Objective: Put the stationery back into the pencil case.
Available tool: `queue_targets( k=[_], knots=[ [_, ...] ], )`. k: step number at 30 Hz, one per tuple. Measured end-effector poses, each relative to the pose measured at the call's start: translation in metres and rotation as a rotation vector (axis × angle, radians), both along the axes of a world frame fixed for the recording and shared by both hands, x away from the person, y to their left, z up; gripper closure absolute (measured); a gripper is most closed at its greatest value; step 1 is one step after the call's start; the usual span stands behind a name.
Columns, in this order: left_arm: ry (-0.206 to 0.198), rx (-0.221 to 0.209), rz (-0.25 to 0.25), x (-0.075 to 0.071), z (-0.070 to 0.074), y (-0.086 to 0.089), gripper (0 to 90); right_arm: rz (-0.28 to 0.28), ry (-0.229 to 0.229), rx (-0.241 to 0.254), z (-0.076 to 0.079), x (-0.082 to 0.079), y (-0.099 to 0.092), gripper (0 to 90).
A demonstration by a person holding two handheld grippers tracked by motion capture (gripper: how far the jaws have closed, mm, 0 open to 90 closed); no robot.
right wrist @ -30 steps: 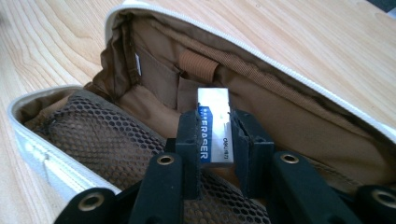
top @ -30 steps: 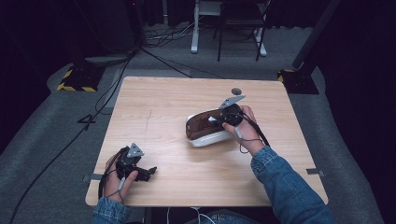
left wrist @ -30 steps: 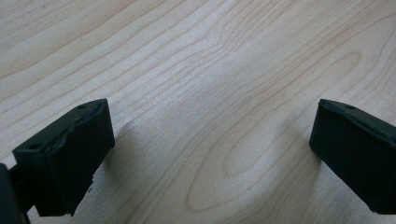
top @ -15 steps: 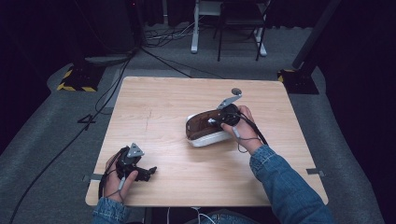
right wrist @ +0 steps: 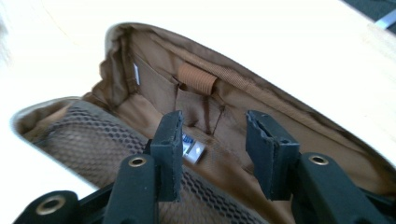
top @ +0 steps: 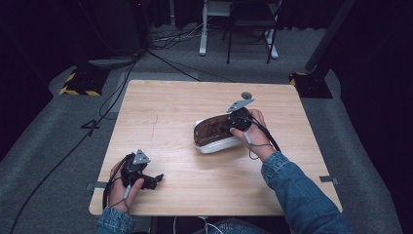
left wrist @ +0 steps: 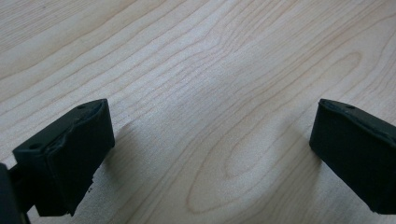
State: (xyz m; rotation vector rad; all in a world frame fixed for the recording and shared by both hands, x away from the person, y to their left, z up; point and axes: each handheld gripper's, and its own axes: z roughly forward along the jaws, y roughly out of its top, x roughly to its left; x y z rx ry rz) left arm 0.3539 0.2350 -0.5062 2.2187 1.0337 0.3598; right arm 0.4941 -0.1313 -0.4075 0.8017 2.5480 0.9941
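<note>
A: We begin at the left. What do we see there?

B: In the high view the left claw [top: 157, 180] lies low on the wooden surface [top: 170, 112], near its front left corner, and the person's left hand [top: 122, 185] holds it. In the left gripper view we look along its two black jaws, and they stand wide apart. Between them we see bare wood grain, and the jaws hold nothing.

A: And when we move toward the middle?

B: There we find a pouch [top: 214, 134], white outside and brown inside. It lies on its side a little to the right of the centre of the surface, with its open mouth up toward the camera.

A: Where is the right claw?

B: The right claw [right wrist: 212, 149] is at the right end of the pouch, held by the right hand [top: 253, 131], and a blue denim sleeve [top: 297, 195] comes in from the bottom right. In the right gripper view the jaws reach into the open pouch. They are moderately apart, narrower than the left ones, and we see nothing pressed between them.

A: What is inside the pouch?

B: We see brown lining, a mesh pocket [right wrist: 93, 140] at the lower left, a ribbed elastic loop [right wrist: 197, 78] on the far wall and a small white and blue label [right wrist: 192, 148] just beside the left jaw. We cannot tell if the jaw touches it.
</note>
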Motion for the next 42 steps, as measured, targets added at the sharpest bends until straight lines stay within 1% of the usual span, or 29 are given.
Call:
queue_targets(
  k=[1,3,7,9,12,13,15,18,23,27,30,33,36,38,40,41,42],
  knots=[
    [0.000,0.000,0.000,0.000,0.000,0.000,0.3,0.000,0.000,0.000,0.000,0.000,0.000,57.4],
    [0.000,0.001,0.000,0.000,0.000,0.000,0.3,0.002,-0.017,0.020,0.006,-0.005,-0.006,56.9],
    [-0.003,0.007,-0.003,0.000,0.000,0.000,0.3,-0.003,-0.042,0.070,0.020,-0.017,-0.025,55.9],
    [-0.004,0.007,-0.003,0.000,0.000,0.000,0.3,-0.005,-0.052,0.079,0.025,-0.022,-0.034,55.4],
    [0.000,0.008,-0.005,0.000,0.000,0.000,0.3,-0.006,-0.063,0.109,0.032,-0.030,-0.047,55.0],
    [-0.004,0.007,-0.002,0.000,0.000,0.000,0.3,-0.006,-0.068,0.118,0.035,-0.036,-0.054,54.4],
    [-0.004,0.007,-0.002,0.000,0.000,0.000,0.3,-0.005,-0.071,0.122,0.036,-0.038,-0.057,54.2],
    [-0.003,0.007,-0.001,0.000,0.000,0.000,0.2,-0.003,-0.077,0.138,0.039,-0.046,-0.067,53.6],
    [-0.005,0.011,-0.001,0.001,0.000,0.001,0.1,-0.001,-0.085,0.134,0.037,-0.061,-0.080,52.1],
    [-0.005,0.011,0.003,0.001,0.000,0.001,0.1,-0.013,-0.077,0.138,0.034,-0.072,-0.091,49.3],
    [-0.005,0.012,0.003,0.001,0.000,0.001,0.1,-0.024,-0.070,0.141,0.030,-0.080,-0.100,45.6],
    [-0.005,0.011,0.004,0.001,0.000,0.001,0.1,-0.042,-0.079,0.140,0.028,-0.086,-0.108,41.8],
    [-0.004,0.011,0.003,0.001,0.000,0.001,0.1,-0.059,-0.082,0.157,0.025,-0.092,-0.116,37.9],
    [-0.005,0.012,0.003,0.001,0.000,0.001,0.1,-0.080,-0.084,0.163,0.022,-0.096,-0.123,34.4],
    [-0.004,0.011,0.004,0.001,0.000,0.001,0.1,-0.095,-0.074,0.169,0.018,-0.100,-0.128,31.0],
    [-0.004,0.011,0.004,0.001,0.000,0.001,0.1,-0.095,-0.074,0.169,0.018,-0.100,-0.128,31.0],
    [-0.004,0.012,0.003,0.001,0.000,0.001,0.1,-0.103,-0.070,0.149,0.012,-0.104,-0.135,26.6]
  ],
)
